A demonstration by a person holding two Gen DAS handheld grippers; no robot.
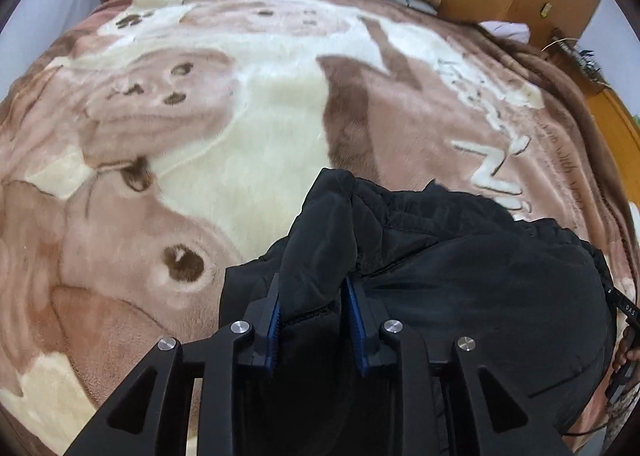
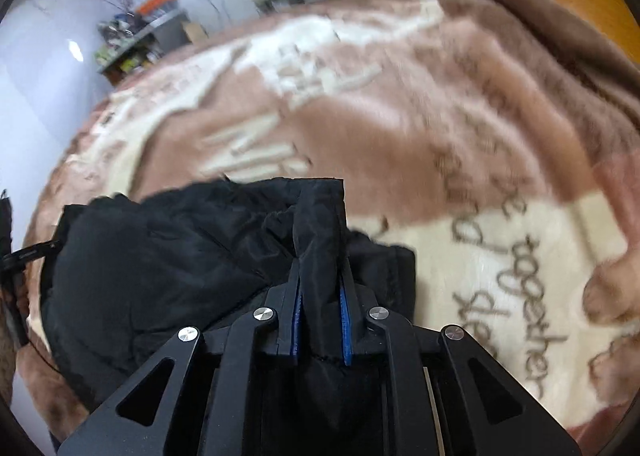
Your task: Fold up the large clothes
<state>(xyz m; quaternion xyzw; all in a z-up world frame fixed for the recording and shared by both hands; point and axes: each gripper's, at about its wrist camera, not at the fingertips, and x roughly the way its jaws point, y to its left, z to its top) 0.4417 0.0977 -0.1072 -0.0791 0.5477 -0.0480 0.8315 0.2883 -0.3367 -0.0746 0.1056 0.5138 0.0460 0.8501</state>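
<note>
- Left wrist view: left gripper (image 1: 313,320) pinches a fold of the black padded jacket (image 1: 460,296), lying at five o'clock on the plush blanket (image 1: 224,144).
- Right gripper (image 2: 320,320) clamps another edge (likely two matching holds, so the garment folds evenly).

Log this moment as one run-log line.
left gripper: shut on black jacket | right gripper: shut on black jacket | surface: plush blanket

Black jacket (image 1: 460,276) on a brown-and-cream blanket (image 1: 240,116) (cartoon bears, brown lettering).
</note>
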